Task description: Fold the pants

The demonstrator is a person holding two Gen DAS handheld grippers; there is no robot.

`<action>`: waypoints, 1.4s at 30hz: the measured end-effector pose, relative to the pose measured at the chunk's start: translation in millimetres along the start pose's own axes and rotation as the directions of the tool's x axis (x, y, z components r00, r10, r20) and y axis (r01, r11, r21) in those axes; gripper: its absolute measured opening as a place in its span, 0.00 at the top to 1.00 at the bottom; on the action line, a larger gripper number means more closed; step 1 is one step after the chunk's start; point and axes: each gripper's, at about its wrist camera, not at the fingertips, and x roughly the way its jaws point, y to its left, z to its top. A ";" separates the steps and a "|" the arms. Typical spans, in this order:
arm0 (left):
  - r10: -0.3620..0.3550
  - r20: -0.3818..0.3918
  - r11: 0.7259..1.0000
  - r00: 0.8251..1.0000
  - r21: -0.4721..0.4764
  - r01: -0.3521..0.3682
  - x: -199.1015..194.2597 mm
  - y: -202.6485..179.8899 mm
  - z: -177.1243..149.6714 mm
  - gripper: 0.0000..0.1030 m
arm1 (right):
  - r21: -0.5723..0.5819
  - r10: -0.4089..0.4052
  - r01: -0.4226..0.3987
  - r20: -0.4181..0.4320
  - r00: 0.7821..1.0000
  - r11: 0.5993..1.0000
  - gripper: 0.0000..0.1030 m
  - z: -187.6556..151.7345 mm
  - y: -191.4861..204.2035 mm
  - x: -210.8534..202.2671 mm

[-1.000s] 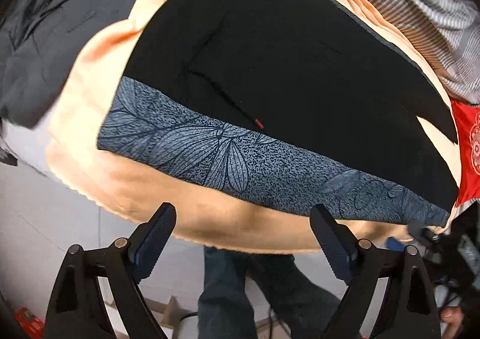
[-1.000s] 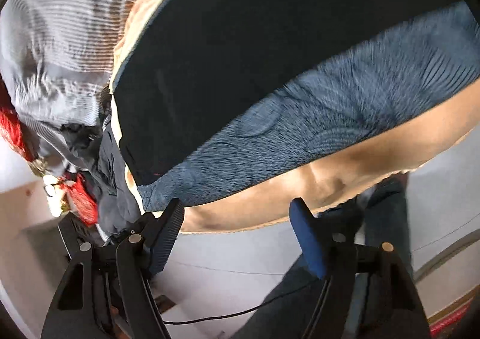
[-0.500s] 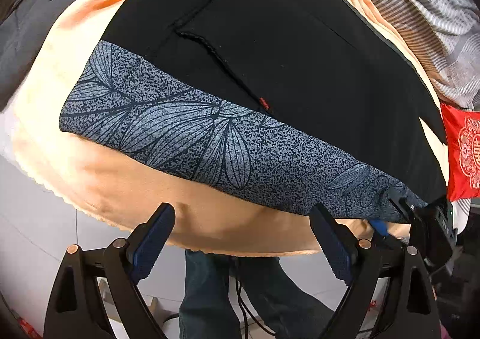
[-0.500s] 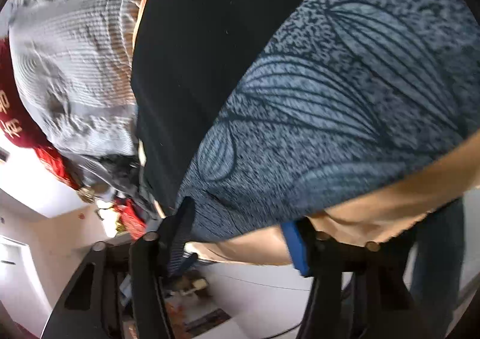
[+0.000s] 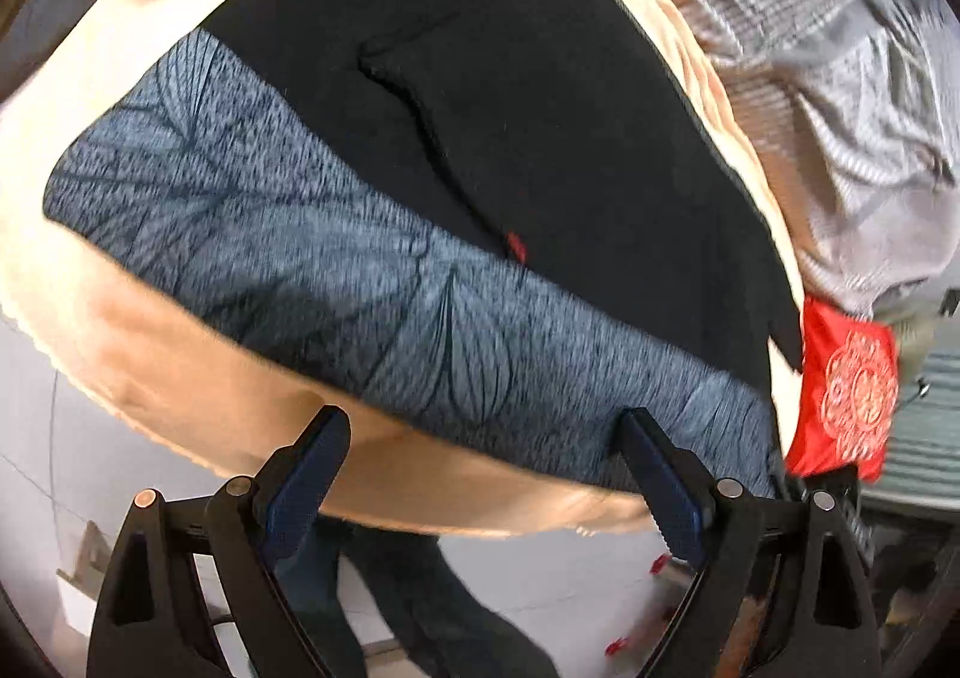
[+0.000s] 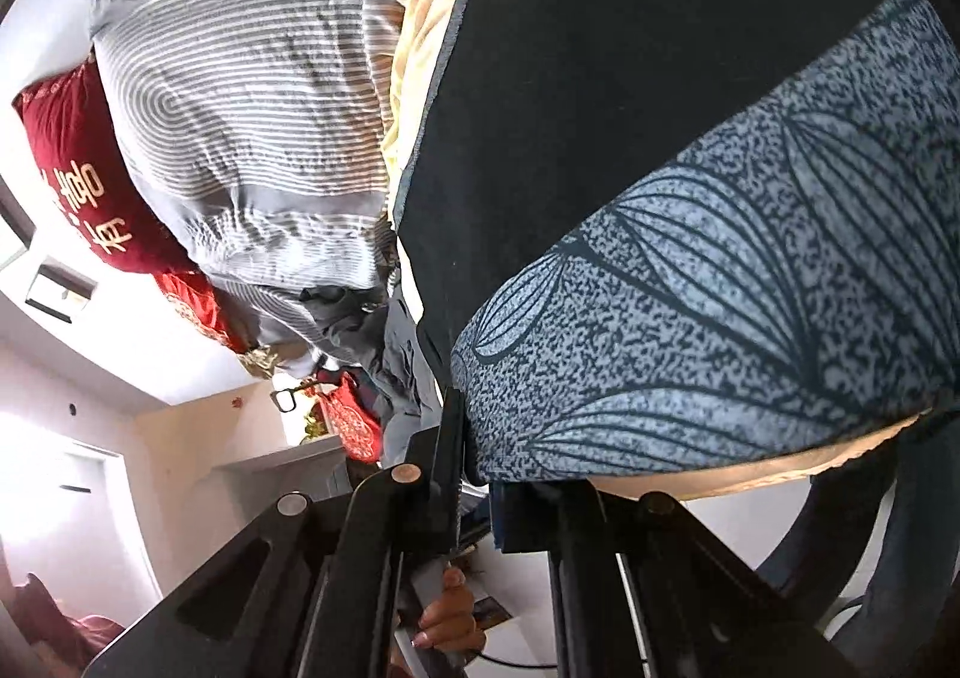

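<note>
Black pants [image 5: 540,108] lie flat on a bed, with a blue-grey leaf-patterned waistband [image 5: 360,270] along the near edge. My left gripper [image 5: 480,420] hovers just before the middle of that waistband. Its jaws are wide open with nothing between them. In the right wrist view the same pants [image 6: 600,78] and waistband [image 6: 720,288] fill the frame. My right gripper [image 6: 474,456] is at the waistband's end corner. Its jaws are closing, and the fabric corner is pinched between them, hiding one fingertip.
A peach blanket [image 5: 180,378] lies under the pants and hangs over the bed's front edge. Striped grey bedding [image 6: 240,108] and a red cushion [image 5: 852,396] sit beyond the pants. A person's jeans-clad legs [image 5: 420,588] stand on the pale floor below.
My right gripper has moved up to the waistband's end corner and its jaws have come together on it. The left gripper has tilted and come closer to the waistband, still open.
</note>
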 end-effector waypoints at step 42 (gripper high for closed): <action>0.220 0.219 0.974 0.951 -0.001 -0.225 40.8 -107.8 248.2 0.76 | -0.244 -0.386 0.329 -0.249 0.888 0.912 0.92 304.7 67.5 147.6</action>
